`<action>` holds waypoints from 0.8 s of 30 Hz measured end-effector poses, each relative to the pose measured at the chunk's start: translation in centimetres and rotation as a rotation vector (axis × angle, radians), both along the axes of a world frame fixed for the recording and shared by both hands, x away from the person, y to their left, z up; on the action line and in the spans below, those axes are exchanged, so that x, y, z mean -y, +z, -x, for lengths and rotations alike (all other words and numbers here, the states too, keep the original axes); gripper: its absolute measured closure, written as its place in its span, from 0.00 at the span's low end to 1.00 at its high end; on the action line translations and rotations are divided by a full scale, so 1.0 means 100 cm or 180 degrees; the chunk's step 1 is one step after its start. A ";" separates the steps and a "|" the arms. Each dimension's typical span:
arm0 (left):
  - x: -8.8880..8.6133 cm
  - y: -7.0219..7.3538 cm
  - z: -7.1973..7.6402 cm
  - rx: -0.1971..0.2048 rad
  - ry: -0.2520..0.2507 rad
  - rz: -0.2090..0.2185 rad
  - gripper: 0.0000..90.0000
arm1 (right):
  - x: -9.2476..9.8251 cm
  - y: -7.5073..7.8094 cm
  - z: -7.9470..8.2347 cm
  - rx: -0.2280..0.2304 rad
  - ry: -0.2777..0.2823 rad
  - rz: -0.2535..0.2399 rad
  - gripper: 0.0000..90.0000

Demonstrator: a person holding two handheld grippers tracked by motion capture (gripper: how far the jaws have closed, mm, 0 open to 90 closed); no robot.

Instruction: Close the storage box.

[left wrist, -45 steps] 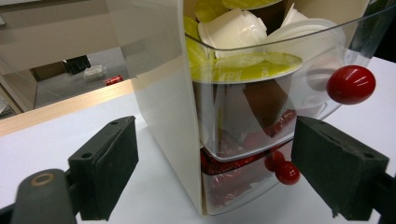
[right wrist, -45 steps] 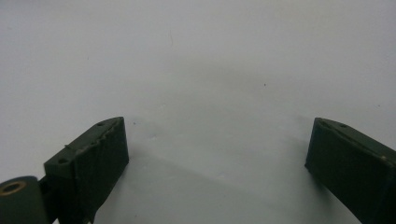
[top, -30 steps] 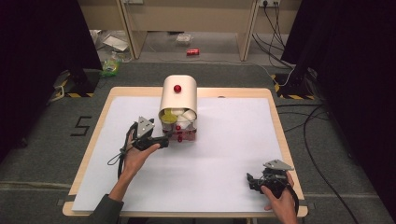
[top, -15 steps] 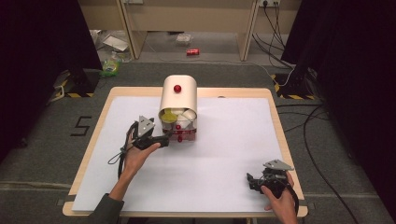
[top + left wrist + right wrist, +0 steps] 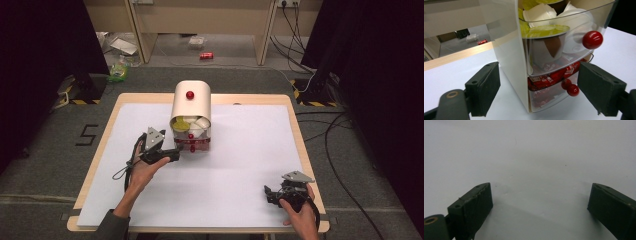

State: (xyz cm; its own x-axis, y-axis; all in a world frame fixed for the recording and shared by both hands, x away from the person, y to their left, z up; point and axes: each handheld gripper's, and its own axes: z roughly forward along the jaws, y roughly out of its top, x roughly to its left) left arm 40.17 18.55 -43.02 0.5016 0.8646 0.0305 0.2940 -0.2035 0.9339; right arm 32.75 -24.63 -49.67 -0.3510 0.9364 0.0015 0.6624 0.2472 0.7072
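A cream cabinet (image 5: 191, 107) with a rounded top and a red knob (image 5: 190, 94) stands mid-table. Its clear upper drawer (image 5: 554, 32) holds white pods with yellow-green lids, and its lower drawer (image 5: 549, 82) holds red packets. My left gripper (image 5: 176, 154) sits at the cabinet's lower front left corner. Its jaws have just been closing but stay open (image 5: 540, 93). The cabinet's corner and the lower drawer's small red knob (image 5: 573, 90) lie between the pads, untouched. My right gripper (image 5: 269, 193) rests near the table's front right, open (image 5: 540, 205) over bare white surface.
The white sheet (image 5: 250, 150) covers a wooden table with a raised edge (image 5: 305, 150). A red can (image 5: 206, 55) lies on the floor beyond. Cables (image 5: 345, 130) trail on the floor at the right.
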 end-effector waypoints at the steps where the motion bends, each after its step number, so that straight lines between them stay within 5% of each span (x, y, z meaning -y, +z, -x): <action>1: 0.000 0.000 0.000 0.0000 0.0000 0.0000 0.20 | 0.000 0.000 0.000 0.0000 0.0000 0.0000 0.07; 13: -0.011 0.003 0.018 -0.0051 -0.0045 0.0040 0.17 | 0.000 0.000 0.000 -0.0001 -0.0001 0.0000 0.07; 24: -0.017 -0.012 0.050 -0.0147 -0.0194 -0.0067 0.17 | 0.000 0.000 0.000 0.0001 -0.0001 0.0002 0.07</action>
State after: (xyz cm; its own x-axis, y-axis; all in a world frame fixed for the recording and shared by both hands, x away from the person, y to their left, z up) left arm 35.19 20.30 -44.20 0.5546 0.8318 0.0240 0.3231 -0.2418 0.9150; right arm 32.75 -24.63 -49.66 -0.3508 0.9364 0.0010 0.6624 0.2474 0.7072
